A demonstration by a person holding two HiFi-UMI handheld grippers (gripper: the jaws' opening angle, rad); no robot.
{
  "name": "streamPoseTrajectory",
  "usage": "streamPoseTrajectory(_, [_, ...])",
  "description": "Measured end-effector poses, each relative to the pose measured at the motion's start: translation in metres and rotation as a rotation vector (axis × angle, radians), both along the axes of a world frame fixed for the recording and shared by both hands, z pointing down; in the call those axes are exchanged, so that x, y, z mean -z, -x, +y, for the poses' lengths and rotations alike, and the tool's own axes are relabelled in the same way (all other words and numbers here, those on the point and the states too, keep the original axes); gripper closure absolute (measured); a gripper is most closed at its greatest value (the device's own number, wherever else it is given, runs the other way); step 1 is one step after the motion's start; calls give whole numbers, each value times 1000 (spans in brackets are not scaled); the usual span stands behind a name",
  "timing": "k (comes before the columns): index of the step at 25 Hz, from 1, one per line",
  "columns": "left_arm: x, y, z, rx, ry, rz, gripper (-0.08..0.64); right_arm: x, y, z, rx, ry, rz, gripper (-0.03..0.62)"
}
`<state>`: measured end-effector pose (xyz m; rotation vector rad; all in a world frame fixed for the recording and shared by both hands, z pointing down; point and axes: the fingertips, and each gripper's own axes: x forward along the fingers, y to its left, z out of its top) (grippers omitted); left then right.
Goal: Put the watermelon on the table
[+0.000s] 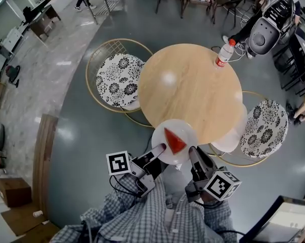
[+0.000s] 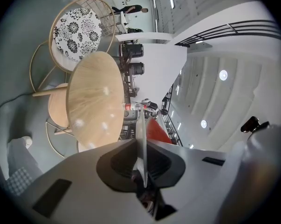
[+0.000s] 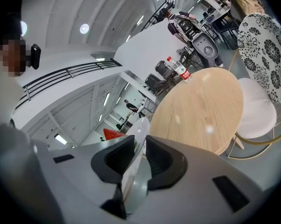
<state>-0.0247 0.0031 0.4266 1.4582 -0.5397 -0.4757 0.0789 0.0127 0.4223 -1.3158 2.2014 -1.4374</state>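
The left gripper [image 1: 159,151] and right gripper [image 1: 194,155] each have their fingers clamped on opposite rims of the white plate [image 1: 162,130]. This holds it level, so the watermelon [image 1: 175,141] wedge sits steady between the two sets of fingers. The table [image 1: 190,85] lies just beyond the fingers, ready to take the plate.

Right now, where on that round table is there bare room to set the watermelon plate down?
Almost all of the table is bare wood: the centre, the left side and the near edge by the plate. Only a water bottle stands on it, at the far right rim. Patterned chairs crowd the floor on both sides.
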Motion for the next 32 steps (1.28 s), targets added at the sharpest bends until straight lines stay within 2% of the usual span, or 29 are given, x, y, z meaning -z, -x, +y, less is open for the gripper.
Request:
streamPoseTrajectory(9, [-5, -20, -26, 85, 22, 14, 534, -1, -20, -35, 71, -4, -14, 509])
streamPoseTrajectory(15, [-7, -20, -36, 104, 11, -10, 535, -4, -20, -47, 111, -11, 28, 509])
streamPoseTrajectory(24, [-15, -30, -44, 60, 34, -20, 535, -14, -29, -51, 64, 32, 25, 509])
streamPoseTrajectory(32, [-34, -34, -55, -12, 77, -38, 535, -33, -34, -56, 17, 88, 42, 509])
